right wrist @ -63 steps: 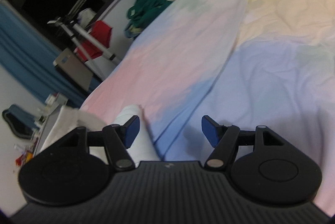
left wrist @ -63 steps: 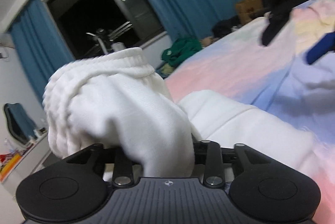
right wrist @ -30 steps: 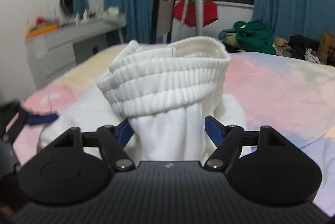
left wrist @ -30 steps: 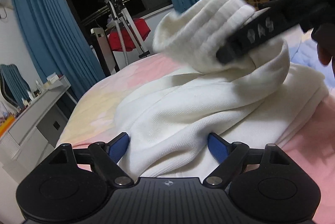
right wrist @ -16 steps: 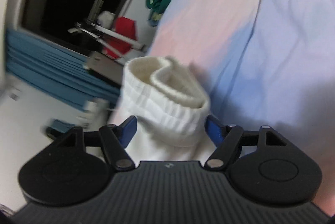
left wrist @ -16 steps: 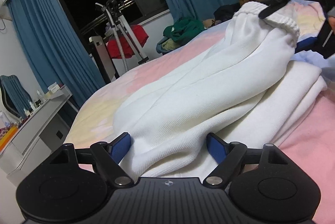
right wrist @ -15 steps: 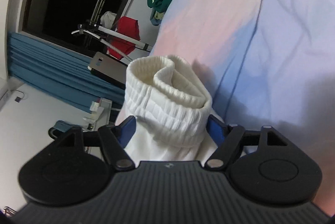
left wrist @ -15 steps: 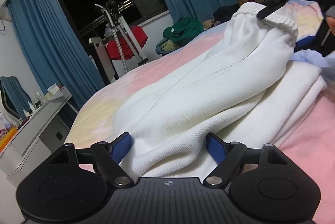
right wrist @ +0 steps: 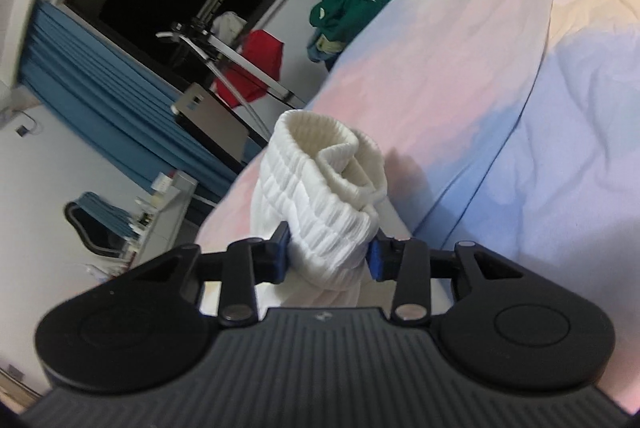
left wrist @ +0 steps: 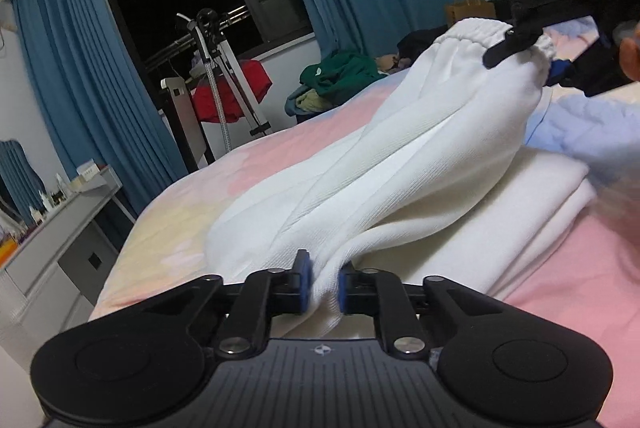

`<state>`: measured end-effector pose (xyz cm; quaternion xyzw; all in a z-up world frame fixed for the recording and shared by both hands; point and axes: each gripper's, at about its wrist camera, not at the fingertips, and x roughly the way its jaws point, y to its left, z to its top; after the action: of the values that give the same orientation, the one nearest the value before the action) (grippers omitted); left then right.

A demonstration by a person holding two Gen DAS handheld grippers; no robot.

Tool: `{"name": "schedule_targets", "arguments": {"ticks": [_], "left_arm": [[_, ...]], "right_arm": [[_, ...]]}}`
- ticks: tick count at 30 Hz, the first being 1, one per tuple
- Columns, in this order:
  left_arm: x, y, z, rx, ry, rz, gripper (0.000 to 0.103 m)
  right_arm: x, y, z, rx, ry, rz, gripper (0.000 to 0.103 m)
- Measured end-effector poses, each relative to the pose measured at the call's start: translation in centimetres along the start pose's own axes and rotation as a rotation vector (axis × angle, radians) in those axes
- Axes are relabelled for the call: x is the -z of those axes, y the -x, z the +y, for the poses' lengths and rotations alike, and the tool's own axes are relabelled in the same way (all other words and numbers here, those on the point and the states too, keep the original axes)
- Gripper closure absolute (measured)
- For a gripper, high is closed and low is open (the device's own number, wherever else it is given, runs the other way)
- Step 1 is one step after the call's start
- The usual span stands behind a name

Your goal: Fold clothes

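Observation:
A white garment (left wrist: 400, 180) lies on the bed, one long part stretched up to the right. My left gripper (left wrist: 323, 286) is shut on a pinched fold at its near end. The ribbed elastic cuff (right wrist: 332, 196) of that stretched part sits between the blue pads of my right gripper (right wrist: 330, 256), whose jaws are closing and press on it. In the left wrist view the right gripper (left wrist: 520, 44) shows at the upper right, holding the cuff (left wrist: 480, 32) above the bed. Folded white layers (left wrist: 520, 212) lie beneath the stretched part.
The bed has a pastel pink, blue and yellow sheet (right wrist: 540, 108). Beyond its far edge are a green clothes pile (left wrist: 340, 72), a drying rack with a red item (left wrist: 228, 96), blue curtains (left wrist: 80, 100) and a grey desk (left wrist: 56, 228) at the left.
My left gripper's jaws have closed from wide apart onto the fold of the garment. The right gripper's jaws have narrowed onto the cuff, and it has shifted slightly right.

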<state>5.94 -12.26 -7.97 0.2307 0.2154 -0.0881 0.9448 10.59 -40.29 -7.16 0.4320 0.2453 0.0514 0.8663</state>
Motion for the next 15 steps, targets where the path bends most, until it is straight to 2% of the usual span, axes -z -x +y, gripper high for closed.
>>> {"name": "schedule_targets", "arguments": {"ticks": [4,8,10,15], "left_arm": [[-0.1,1.7,0.5,0.047,0.022,0.007,0.092],[0.5,1.0,-0.3,0.069,-0.022,0.041,0.091],[0.5,0.7,0.1,0.079,0.004,0.054,0.091],[0.7,0.1,0.9,0.1,0.062,0.082,0.09]], "right_arm": [[0.0,1.7,-0.4,0.023,-0.019,0.016,0.063],[0.2,0.2,-1.8,0.119,-0.012,0.067,0.063],[0.4,-0.5,-2.4,0.145,-0.026,0.088,0.062],[0.3,-0.3,-1.8,0.119,0.018,0.104,0.055]]}}
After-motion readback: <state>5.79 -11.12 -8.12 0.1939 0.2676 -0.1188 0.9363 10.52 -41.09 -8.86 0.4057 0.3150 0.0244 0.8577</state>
